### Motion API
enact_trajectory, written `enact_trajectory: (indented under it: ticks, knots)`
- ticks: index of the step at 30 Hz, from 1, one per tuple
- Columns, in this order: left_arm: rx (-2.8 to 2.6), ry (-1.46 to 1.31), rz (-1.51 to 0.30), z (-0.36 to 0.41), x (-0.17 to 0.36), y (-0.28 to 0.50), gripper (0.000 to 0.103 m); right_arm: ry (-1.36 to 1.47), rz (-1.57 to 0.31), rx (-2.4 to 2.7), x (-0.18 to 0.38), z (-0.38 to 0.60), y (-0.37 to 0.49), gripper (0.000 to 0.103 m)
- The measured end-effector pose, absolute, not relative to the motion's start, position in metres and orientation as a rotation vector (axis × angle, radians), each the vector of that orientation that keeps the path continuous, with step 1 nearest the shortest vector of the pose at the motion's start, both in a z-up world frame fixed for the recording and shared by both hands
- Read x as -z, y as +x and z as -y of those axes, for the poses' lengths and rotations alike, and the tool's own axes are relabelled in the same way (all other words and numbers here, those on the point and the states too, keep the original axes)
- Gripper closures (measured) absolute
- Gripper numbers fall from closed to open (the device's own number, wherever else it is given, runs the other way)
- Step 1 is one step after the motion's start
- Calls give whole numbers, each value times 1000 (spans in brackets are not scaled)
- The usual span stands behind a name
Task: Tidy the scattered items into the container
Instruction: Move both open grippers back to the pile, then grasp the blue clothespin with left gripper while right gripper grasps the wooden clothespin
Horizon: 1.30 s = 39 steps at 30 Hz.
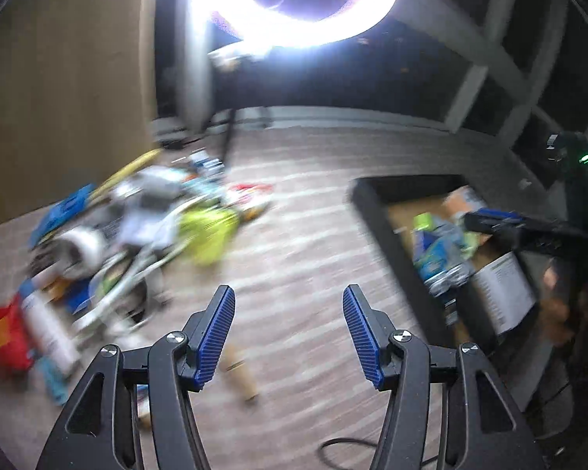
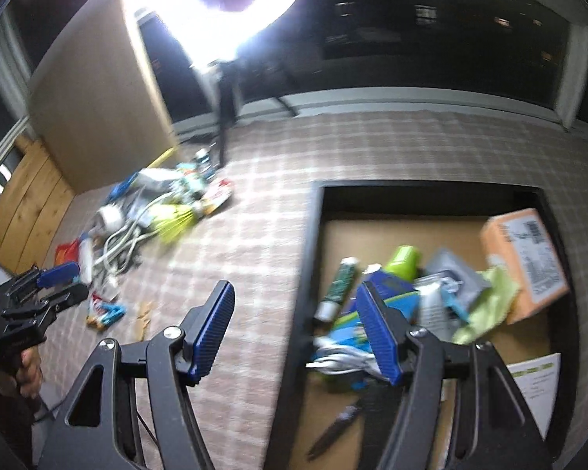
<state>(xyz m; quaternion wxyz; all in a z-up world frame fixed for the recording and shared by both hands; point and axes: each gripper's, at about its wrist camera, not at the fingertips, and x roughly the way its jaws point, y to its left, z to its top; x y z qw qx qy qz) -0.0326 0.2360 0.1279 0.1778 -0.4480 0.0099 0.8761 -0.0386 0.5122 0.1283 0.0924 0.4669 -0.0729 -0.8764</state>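
A pile of scattered items lies on the checked carpet at the left; it also shows in the right wrist view. A black-walled container with a cardboard floor holds an orange box, a green bottle, a dark tube and packets. It also shows in the left wrist view. My left gripper is open and empty above bare carpet. My right gripper is open and empty over the container's left wall. Both views are blurred.
A bright ring light on a stand stands at the back. A wooden panel rises behind the pile. A small tan object lies on the carpet near my left fingers. A black cable lies on the floor.
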Motion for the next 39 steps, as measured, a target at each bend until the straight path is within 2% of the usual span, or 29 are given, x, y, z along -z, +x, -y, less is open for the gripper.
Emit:
enact_trajectory:
  ticks: [5,11,14,21,35,37,39]
  knots:
    - [-2500,-1349,-74,-177,-108,-19,49,1390,148,2528,-120,-461,-31,39]
    - [-2429,-1365,-168,-145,-92,-9,49,1413,88,2469,-104,-388,-22,39]
    - [-2376,-1359,-240,-142,-84,-6,49,1427,36,2467,-95,-361,-23,39]
    - [-2273,-1369,-250,-142,-64,-12,49,1511,14,2435,-63,-315,-24,39]
    - [-2183,-1391,-274,-153,-34,-25,54,1592,-63,2383,-35,-291,-33,40]
    - [-2177,-1400,-272,-153,-31,-26,55,1595,-67,2378,-32,-289,-35,40]
    - [-2176,-1406,-267,-152,-29,-28,62,1597,-74,2372,-30,-286,-37,40]
